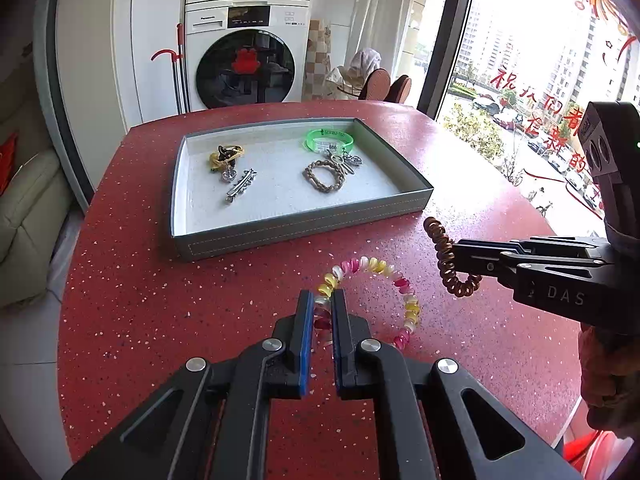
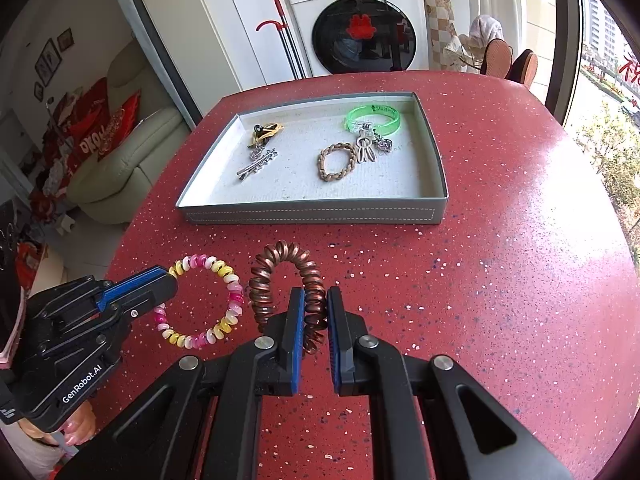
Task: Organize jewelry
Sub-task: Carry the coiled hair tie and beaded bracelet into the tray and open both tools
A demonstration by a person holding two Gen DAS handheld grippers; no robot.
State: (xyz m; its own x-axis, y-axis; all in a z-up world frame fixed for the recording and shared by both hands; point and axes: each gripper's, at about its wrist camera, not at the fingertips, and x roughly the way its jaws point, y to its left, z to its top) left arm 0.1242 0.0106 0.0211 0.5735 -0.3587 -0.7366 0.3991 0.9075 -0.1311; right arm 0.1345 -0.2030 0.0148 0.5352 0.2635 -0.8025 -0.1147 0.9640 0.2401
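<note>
My left gripper is shut on a pink, yellow and white spiral bracelet just in front of the tray; both also show in the right wrist view, the gripper at left and the bracelet. My right gripper is shut on a copper-brown spiral bracelet, which hangs from it in the left wrist view. A grey tray holds a green bangle, a braided brown bracelet, keyrings, a silver hair clip and a yellow-black piece.
The tray sits on a red speckled round table. A white washing machine and a red-handled mop stand behind the table. Chairs are at the far right edge. A window is to the right.
</note>
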